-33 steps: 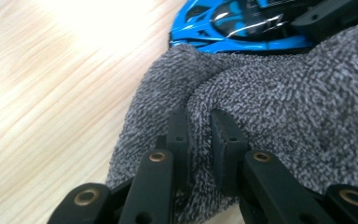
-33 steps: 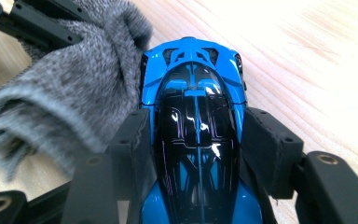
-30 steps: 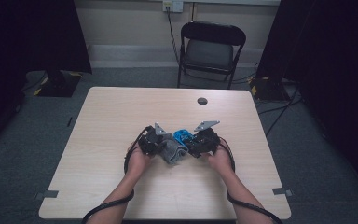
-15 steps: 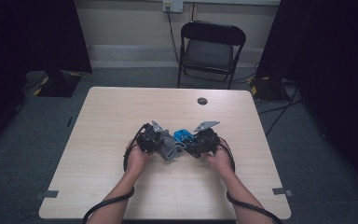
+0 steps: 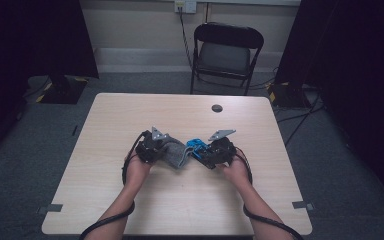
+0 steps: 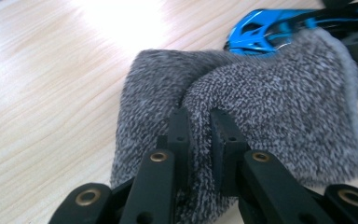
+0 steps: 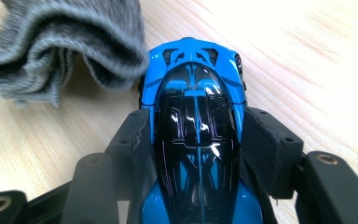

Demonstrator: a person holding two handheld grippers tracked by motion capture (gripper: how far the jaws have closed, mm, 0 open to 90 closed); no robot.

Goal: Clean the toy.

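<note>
- Right now, left gripper (image 6: 196,122) clenched on a fold of grey sock (image 6: 270,107), jaws nearly together with fabric pinched between.
- Seen from above: left gripper (image 5: 152,148) at left of sock (image 5: 176,154), mid-table, hand behind it.
- Sock bunched, one edge draped over or against the nose of blue car (image 6: 261,30); rest lying on table (image 6: 42,88).
- Right gripper (image 7: 196,140) grasping car (image 7: 196,116) by both sides, pads pressed to its flanks, dark glossy roof between jaws.
- Car pointing away from right gripper, front end just beside sock (image 7: 65,42), touching or nearly so; cannot tell which.
- From above: right gripper (image 5: 215,151) at right, car (image 5: 196,145) between the two grippers, next to sock.
- Both forearms in from bottom edge, cables trailing back along them.
- Farther out: small dark round spot (image 5: 217,108) near far edge of table (image 5: 130,210).
- Beyond table: black folding chair (image 5: 226,52) against wall, cables on floor.
</note>
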